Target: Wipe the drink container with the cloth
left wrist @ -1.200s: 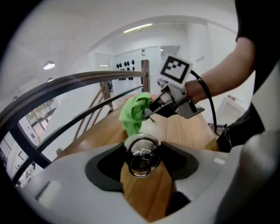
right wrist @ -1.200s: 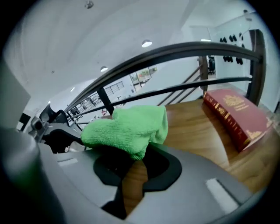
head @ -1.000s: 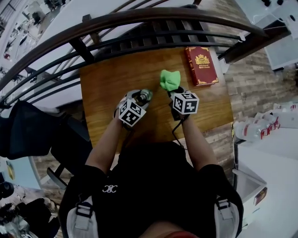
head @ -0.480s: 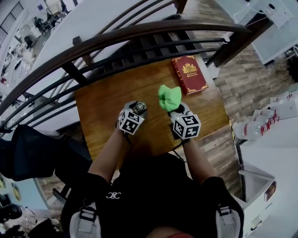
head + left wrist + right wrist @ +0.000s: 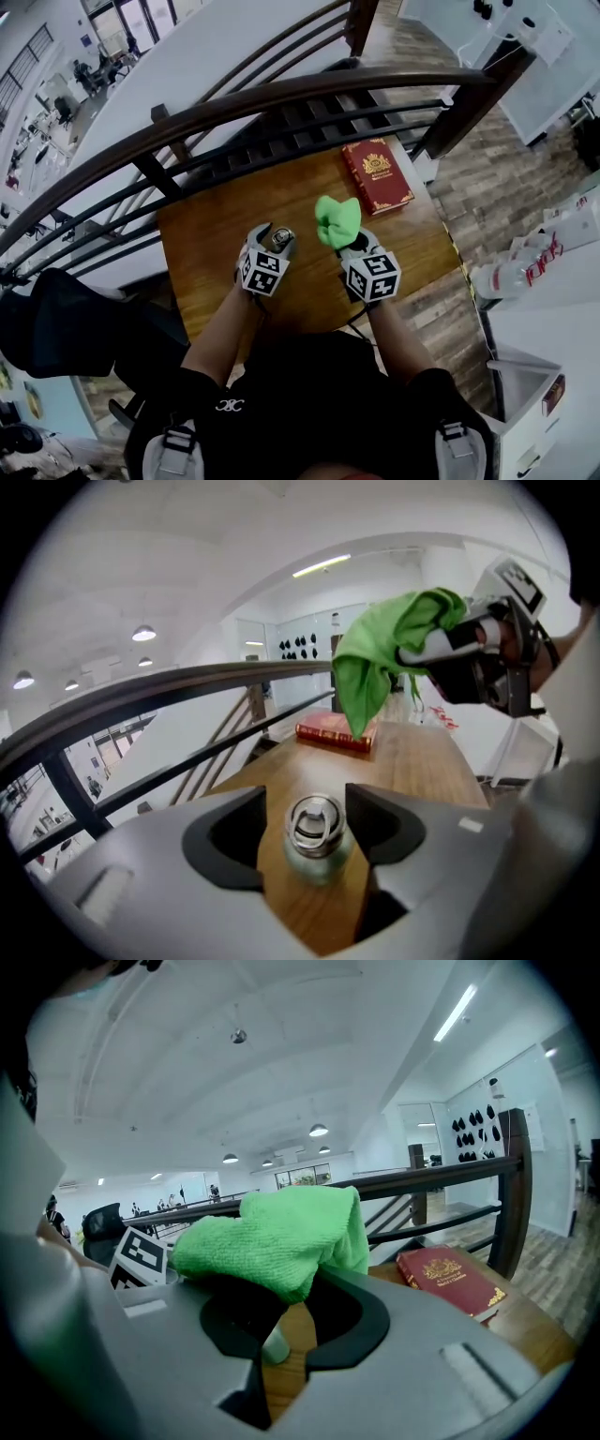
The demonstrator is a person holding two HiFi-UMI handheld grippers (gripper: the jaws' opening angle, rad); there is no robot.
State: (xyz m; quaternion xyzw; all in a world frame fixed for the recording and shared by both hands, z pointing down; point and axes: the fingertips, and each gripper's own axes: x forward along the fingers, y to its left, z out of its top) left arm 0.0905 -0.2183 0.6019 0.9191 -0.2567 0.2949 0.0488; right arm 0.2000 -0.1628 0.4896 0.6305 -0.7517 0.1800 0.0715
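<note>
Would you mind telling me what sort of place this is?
Probably a mezzanine in a large office: a wooden table stands against a railing, with a lower floor beyond and ceiling lights overhead.

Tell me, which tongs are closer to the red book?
Right. The right tongs, gripping the cloth, sit just short of the book, on the person's side. The left tongs, holding the bottle, are farther off to the book's left.
</note>
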